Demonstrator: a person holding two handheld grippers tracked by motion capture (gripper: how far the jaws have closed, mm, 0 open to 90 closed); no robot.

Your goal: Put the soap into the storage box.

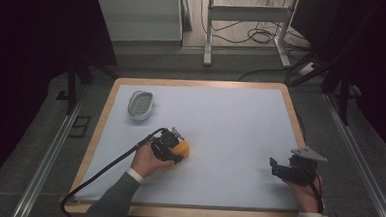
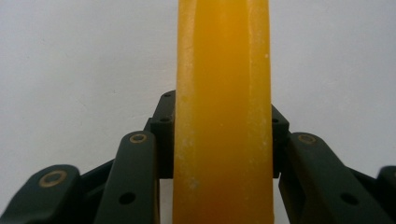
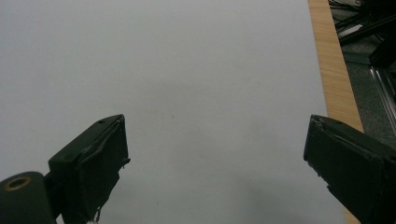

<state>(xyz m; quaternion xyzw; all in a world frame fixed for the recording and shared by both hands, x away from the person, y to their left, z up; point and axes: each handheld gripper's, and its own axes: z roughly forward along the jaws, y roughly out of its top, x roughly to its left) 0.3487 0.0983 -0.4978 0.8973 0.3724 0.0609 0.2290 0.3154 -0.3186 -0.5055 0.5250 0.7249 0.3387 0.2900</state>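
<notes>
The white surface (image 1: 230,125) lies wide under my two hands. Far at its back left corner stands a small grey dish (image 1: 141,105), well apart from me. The yellow block (image 2: 223,116) is at the front left part of the surface, standing upright between the pads of my left claw (image 1: 179,149). This claw is clenched on the block from both sides. My right claw (image 3: 215,154) hovers near the right wooden edge, spread wide, holding and touching nothing.
</notes>
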